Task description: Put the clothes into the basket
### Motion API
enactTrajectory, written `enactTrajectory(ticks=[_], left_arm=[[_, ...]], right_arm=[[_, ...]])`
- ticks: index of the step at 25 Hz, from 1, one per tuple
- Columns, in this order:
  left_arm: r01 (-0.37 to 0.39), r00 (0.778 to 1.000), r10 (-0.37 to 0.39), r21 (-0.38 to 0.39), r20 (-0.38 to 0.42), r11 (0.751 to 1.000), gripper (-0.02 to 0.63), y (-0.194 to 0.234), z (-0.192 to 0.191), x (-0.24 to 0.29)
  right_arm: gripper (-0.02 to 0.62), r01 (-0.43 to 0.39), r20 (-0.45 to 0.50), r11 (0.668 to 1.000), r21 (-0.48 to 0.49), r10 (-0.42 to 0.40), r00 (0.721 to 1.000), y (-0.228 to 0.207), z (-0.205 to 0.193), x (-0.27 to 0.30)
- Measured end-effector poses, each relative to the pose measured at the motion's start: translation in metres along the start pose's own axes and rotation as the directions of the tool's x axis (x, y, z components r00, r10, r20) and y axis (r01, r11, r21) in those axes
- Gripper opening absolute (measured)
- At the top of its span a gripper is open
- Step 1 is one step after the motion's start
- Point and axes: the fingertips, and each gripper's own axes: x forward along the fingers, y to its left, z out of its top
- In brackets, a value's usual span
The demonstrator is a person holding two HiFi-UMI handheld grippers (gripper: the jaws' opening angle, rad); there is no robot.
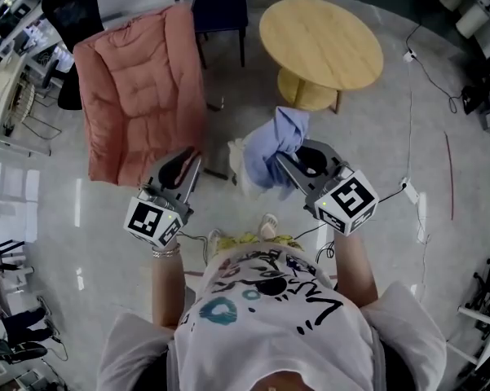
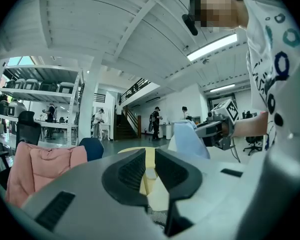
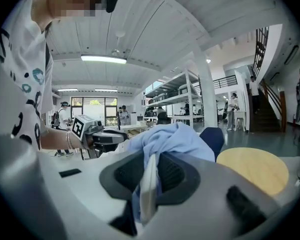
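Note:
A light blue garment (image 1: 281, 137) hangs bunched from my right gripper (image 1: 283, 160), which is shut on it. In the right gripper view the fabric (image 3: 174, 139) is pinched between the pads and spills over the right gripper (image 3: 150, 169). Just left of and below the garment, a white thing that looks like the basket (image 1: 238, 165) sits on the floor, partly hidden. My left gripper (image 1: 193, 156) hovers left of it, with a narrow gap between its jaws and nothing in them. The left gripper view shows the left gripper (image 2: 150, 159) and the blue garment (image 2: 189, 139) at the right.
A pink padded lounge chair (image 1: 139, 96) stands at the left. A round wooden table (image 1: 322, 43) is beyond the garment, with a dark blue chair (image 1: 216, 2) behind it. Cables (image 1: 416, 194) trail on the glossy floor at the right. People stand far off in the room.

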Motion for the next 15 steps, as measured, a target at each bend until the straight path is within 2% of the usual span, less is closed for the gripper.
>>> enactTrajectory(ticks=[6,15], left_arm=[[-0.006,1.0,0.006,0.002,-0.008,1.0,0.064,-0.003,0.003,0.014],[0.041,0.999,-0.041,-0.022,-0.007,0.999,0.064,0.022,-0.002,0.026]], right_arm=[[0.077,-0.001,0.015,1.0,0.012,0.001,1.0,-0.018,-0.001,-0.004],[0.077,0.023,0.031,0.999,0.029,-0.023,0.999,-0.033,0.009,0.025]])
